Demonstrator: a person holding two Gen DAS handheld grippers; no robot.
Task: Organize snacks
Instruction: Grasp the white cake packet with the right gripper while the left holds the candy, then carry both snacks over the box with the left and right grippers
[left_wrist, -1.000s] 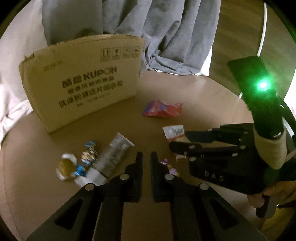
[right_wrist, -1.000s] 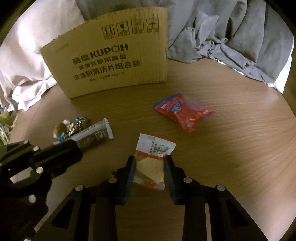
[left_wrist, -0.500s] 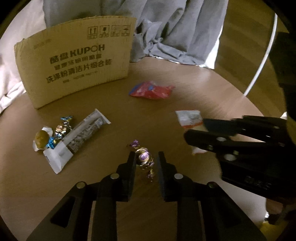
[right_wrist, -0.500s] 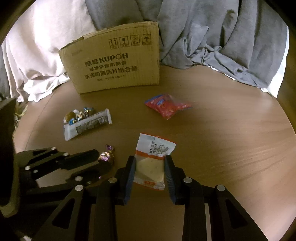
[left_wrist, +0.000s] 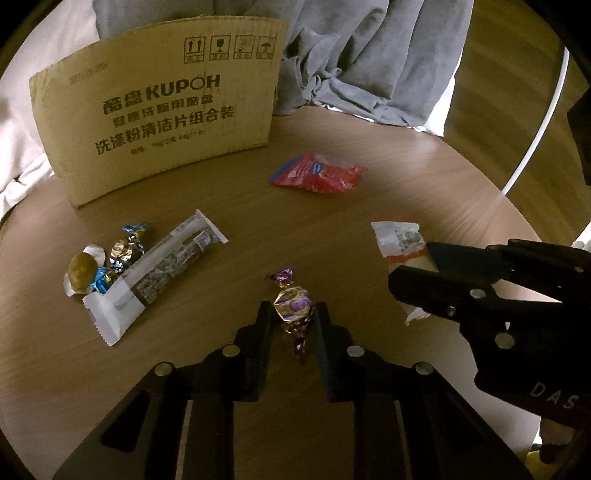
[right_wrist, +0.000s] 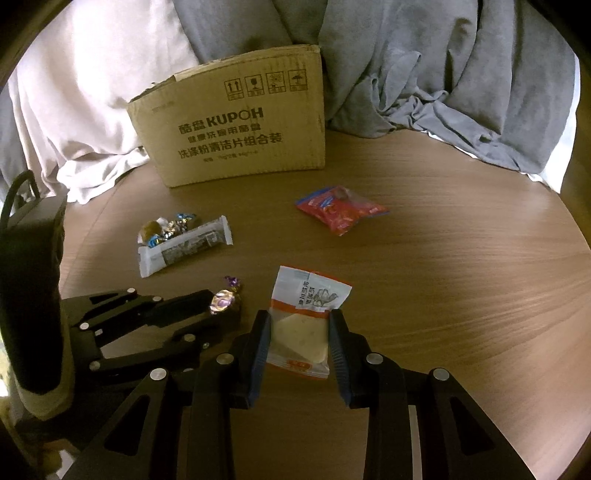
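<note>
My left gripper (left_wrist: 293, 314) is shut on a purple-and-gold wrapped candy (left_wrist: 293, 304) and holds it above the round wooden table (left_wrist: 332, 206); the candy also shows in the right wrist view (right_wrist: 223, 301). My right gripper (right_wrist: 299, 334) is shut on a white-and-orange cracker packet (right_wrist: 306, 317), which also shows in the left wrist view (left_wrist: 399, 240). A red snack bag (left_wrist: 319, 173), a white snack bar (left_wrist: 159, 277) and a few wrapped candies (left_wrist: 122, 251) lie on the table.
A KUPOH cardboard box (left_wrist: 155, 110) stands at the far side of the table. Grey and white cloth (right_wrist: 424, 66) is piled behind it. The table's right edge (left_wrist: 517, 206) drops to a wooden floor.
Both grippers have lifted and pulled back with their snacks; the box and table items look farther away. The purple candy, first on the table before the left fingers, is now clamped between them.
</note>
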